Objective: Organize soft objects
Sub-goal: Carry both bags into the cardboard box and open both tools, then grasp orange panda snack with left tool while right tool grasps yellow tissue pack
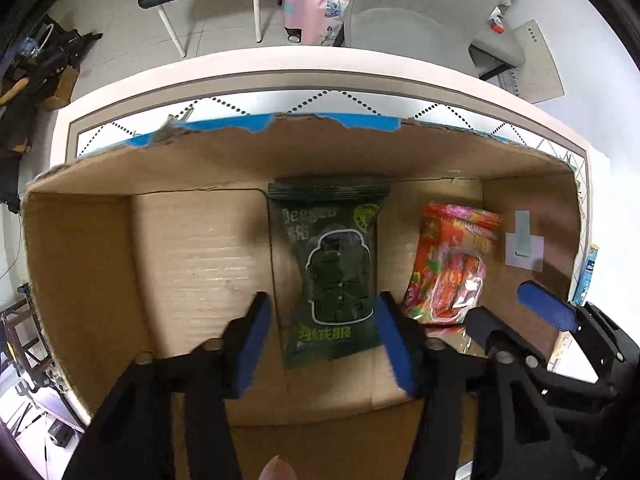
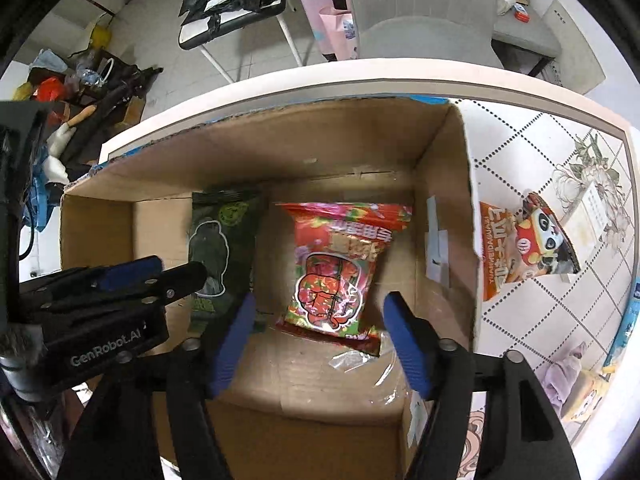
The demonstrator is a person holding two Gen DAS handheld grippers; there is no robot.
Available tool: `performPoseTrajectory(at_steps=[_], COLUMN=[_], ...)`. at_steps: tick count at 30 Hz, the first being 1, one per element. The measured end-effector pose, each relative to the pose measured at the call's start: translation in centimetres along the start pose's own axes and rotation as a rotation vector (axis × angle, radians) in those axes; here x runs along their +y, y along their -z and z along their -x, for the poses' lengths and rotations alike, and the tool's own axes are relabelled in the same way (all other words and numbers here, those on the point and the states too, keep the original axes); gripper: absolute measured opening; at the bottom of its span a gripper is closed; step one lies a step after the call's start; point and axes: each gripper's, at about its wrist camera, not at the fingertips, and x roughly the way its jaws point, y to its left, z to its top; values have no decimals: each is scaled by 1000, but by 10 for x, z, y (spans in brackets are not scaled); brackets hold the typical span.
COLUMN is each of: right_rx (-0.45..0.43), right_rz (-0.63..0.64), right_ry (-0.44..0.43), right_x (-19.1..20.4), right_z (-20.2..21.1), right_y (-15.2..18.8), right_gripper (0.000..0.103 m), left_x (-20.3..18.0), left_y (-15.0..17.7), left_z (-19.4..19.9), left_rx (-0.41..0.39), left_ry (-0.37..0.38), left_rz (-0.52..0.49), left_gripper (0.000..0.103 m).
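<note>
while both packets lie flat on the cardboard box [image 1: 200,248] floor, neither is gripped: the green packet [image 1: 332,264] sits mid-box, the red packet [image 2: 340,264] just to its right, near the right wall. the left gripper [image 1: 324,344] hangs spread wide over the green packet's near end, holding nothing; the right gripper [image 2: 320,340] is likewise released above the red one. the risk, as i judge it, is that slick, crinkly film skids or folds under the blue pads, or a finger snags the box's torn rim, or the two grippers, close together, knock each other. the packets are puffy, glossy pillows with crimped ends; the box is matte corrugated board with ragged blue-taped edges. on the patterned desk [image 2: 552,152] to the right, an orange panda packet [image 2: 528,240] waits outside.
</note>
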Motion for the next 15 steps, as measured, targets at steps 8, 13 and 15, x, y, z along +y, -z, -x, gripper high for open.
performPoseTrajectory(at_steps=[8, 13, 15], right_rx=[-2, -19, -30], right_rz=[5, 28, 42], right_ry=[27, 39, 50], right_x=[1, 4, 8], right_z=[27, 45, 52], right_y=[26, 49, 61], right_gripper=[80, 94, 95], left_x=[18, 24, 24], left_y=[26, 49, 58], left_z=[37, 57, 63], left_rx=[-89, -152, -169], left_ry=[-74, -111, -113], left_rz=[42, 49, 46], left_gripper=[90, 95, 96])
